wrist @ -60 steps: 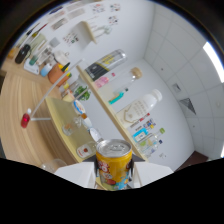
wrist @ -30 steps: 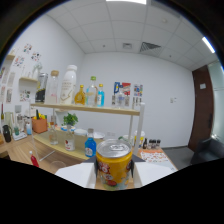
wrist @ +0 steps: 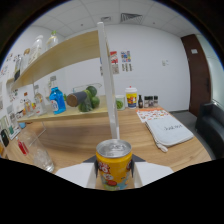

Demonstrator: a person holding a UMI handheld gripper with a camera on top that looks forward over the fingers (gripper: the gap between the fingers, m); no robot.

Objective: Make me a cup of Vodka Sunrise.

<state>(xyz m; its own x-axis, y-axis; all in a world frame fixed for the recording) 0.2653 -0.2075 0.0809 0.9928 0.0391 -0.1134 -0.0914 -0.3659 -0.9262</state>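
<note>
A yellow drink can (wrist: 114,165) with a silver pull-tab top stands upright between my two fingers, and my gripper (wrist: 114,174) is shut on it. The can is held above a wooden counter (wrist: 90,137). A clear drinking glass (wrist: 39,151) stands on the counter just ahead of the fingers, to the left. The fingers themselves are mostly hidden behind the can and white pads (wrist: 75,174).
A white shelf post (wrist: 109,85) rises right beyond the can, carrying a wooden shelf (wrist: 55,55). Farther back sit a blue bottle (wrist: 57,100), a bowl of green fruit (wrist: 85,99), a white tub (wrist: 131,96) and small dark bottles (wrist: 147,101). A printed cloth (wrist: 167,129) lies to the right.
The view has swung and dropped from the upper shelf of bottles down to the counter. The can has stayed between the fingers throughout. The glass and cloth have come into sight.
</note>
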